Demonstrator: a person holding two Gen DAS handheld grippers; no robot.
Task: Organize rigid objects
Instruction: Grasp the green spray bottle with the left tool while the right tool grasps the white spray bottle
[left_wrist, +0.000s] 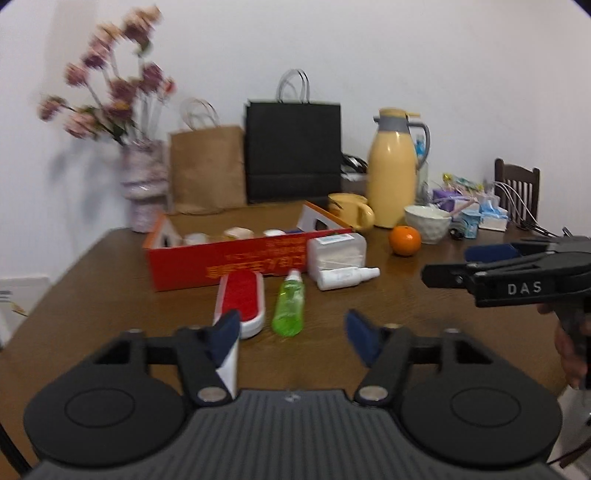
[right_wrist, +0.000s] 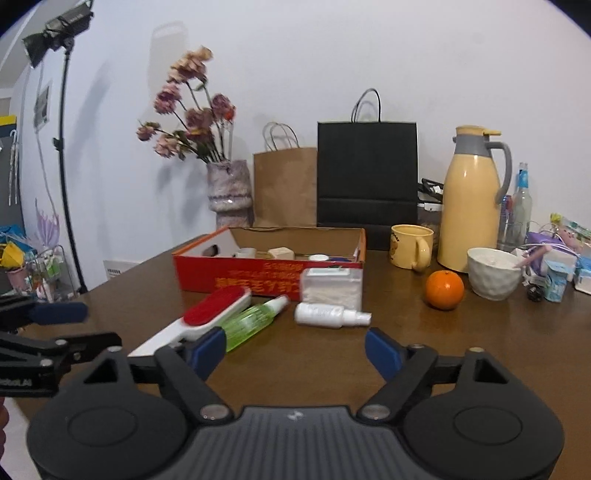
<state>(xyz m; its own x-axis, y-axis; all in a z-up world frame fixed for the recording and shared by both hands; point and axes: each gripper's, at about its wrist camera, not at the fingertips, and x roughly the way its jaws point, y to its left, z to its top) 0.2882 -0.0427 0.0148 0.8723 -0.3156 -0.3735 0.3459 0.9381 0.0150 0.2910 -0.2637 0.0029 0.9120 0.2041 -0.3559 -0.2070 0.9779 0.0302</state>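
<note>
A red open cardboard box holding several small items stands mid-table. In front of it lie a red-and-white lint brush, a green spray bottle, a white spray bottle and a clear cotton-swab box. My left gripper is open and empty, just short of the brush and green bottle. My right gripper is open and empty, short of the bottles; it also shows in the left wrist view.
An orange, white bowl, yellow mug and yellow thermos stand right of the box. Paper bags and a flower vase line the wall. Clutter sits far right.
</note>
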